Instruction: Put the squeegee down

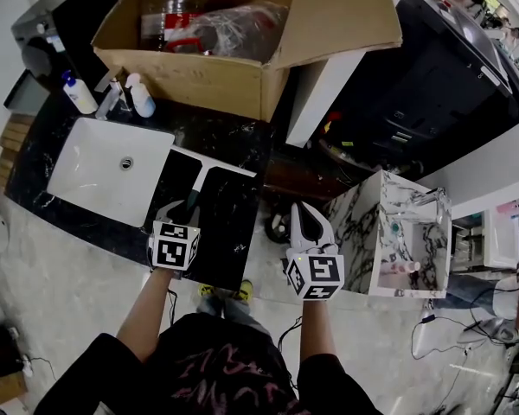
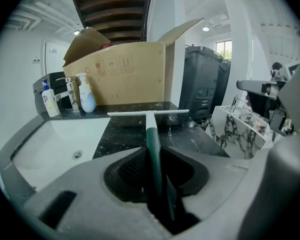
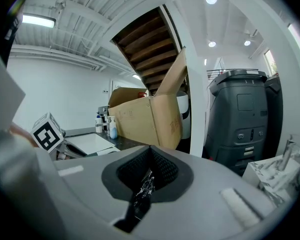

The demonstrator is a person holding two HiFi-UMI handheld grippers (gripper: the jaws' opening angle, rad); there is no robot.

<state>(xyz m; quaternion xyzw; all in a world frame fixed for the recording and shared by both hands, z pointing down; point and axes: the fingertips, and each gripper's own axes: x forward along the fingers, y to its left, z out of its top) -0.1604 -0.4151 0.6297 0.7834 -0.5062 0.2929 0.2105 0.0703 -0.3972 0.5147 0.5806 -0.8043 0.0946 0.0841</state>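
The left gripper (image 1: 182, 213) has its jaws closed on the dark green handle of the squeegee (image 2: 151, 136), which runs straight out ahead of the jaws to a white blade lying crosswise. In the head view the blade sits over the black marbled worktop (image 1: 233, 223), just right of the white sink (image 1: 86, 175); whether it touches the stone cannot be told. Beyond it, a big open cardboard box (image 2: 125, 76) stands at the back of the worktop, with two pump bottles (image 2: 86, 95) and a tap beside it. The right gripper (image 3: 149, 170) hangs off the worktop's edge, its jaws drawn together with nothing between them
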